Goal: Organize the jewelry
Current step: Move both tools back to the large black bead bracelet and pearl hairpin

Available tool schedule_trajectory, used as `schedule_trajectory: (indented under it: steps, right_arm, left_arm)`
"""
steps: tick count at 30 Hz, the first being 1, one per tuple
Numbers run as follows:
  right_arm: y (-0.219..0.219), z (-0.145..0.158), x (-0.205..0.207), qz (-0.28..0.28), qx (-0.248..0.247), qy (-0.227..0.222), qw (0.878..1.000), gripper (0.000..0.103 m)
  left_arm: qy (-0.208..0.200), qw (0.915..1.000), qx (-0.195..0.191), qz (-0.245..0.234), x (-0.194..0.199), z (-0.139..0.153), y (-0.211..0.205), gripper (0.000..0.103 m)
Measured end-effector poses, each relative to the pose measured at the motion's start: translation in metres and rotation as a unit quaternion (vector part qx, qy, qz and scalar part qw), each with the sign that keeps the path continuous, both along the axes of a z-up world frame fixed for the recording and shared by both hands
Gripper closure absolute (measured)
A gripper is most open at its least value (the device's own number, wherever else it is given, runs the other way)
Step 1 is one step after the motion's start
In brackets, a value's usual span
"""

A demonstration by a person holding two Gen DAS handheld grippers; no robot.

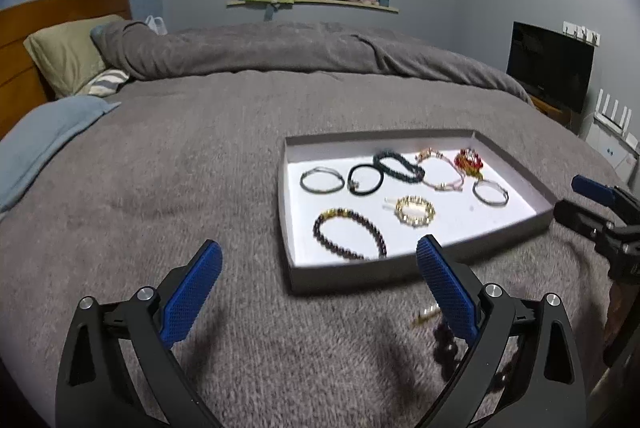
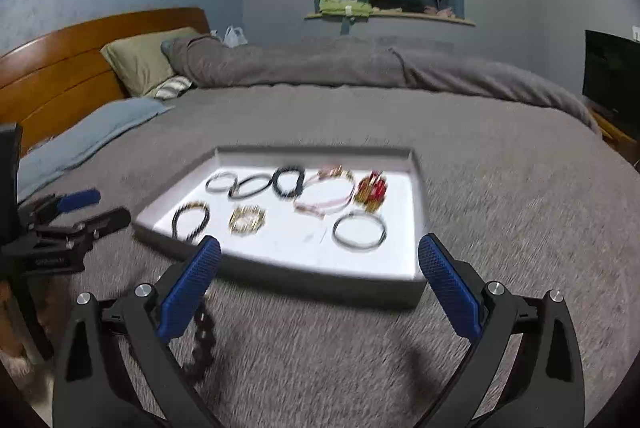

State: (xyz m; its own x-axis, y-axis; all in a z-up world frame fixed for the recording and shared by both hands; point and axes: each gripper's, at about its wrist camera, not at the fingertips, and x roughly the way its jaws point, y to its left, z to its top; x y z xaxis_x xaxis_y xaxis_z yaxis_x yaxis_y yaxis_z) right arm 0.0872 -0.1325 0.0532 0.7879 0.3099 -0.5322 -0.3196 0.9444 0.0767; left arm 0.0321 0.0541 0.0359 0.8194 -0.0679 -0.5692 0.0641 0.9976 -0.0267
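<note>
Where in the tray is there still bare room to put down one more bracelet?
The tray has free floor along its near edge, between the dark bead bracelet and the near right corner, in front of the gold bracelet and the thin gray ring. The far row, from the gray band to the red piece, is crowded.

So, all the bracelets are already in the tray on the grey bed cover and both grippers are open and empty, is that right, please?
Not all: one dark beaded bracelet lies on the bed cover outside the tray, as the right wrist view shows. Both the left gripper and the right gripper are open and empty.
</note>
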Motion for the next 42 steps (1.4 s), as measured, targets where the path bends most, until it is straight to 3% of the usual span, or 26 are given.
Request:
schedule_trajectory:
  steps: [7,23,24,26,31,36,40,42]
  right_arm:
    - [0.011,-0.021,-0.011,0.028,-0.012,0.027,0.999,0.005]
    - [0.042,-0.038,-0.020,0.113,-0.020,0.058,0.992,0.007]
    - [0.044,-0.038,-0.021,0.115,-0.023,0.058,0.991,0.011]
    - [0.049,-0.040,-0.022,0.121,-0.031,0.062,0.990,0.027]
    - [0.055,-0.043,-0.023,0.137,-0.038,0.071,0.987,0.051]
    - [0.060,-0.047,-0.026,0.143,-0.047,0.084,0.985,0.067]
    - [0.057,-0.046,-0.030,0.147,-0.042,0.093,0.984,0.089]
    - [0.052,-0.044,-0.032,0.144,-0.039,0.094,0.984,0.089]
  left_arm:
    - [0.005,0.9999,-0.008,-0.004,-0.011,-0.004,0.002,0.006]
    - [0.014,0.9996,0.000,-0.026,-0.007,-0.013,-0.001,0.006]
    - [0.013,0.9995,-0.003,-0.029,-0.008,-0.013,-0.001,0.006]
    - [0.014,0.9994,-0.005,-0.033,-0.008,-0.013,-0.002,0.006]
    - [0.016,0.9990,-0.001,-0.041,-0.009,-0.015,-0.006,0.006]
    - [0.017,0.9985,0.003,-0.052,-0.009,-0.016,-0.010,0.006]
    - [0.022,0.9977,0.009,-0.064,-0.009,-0.019,-0.016,0.006]
    - [0.022,0.9967,0.011,-0.077,-0.010,-0.019,-0.020,0.006]
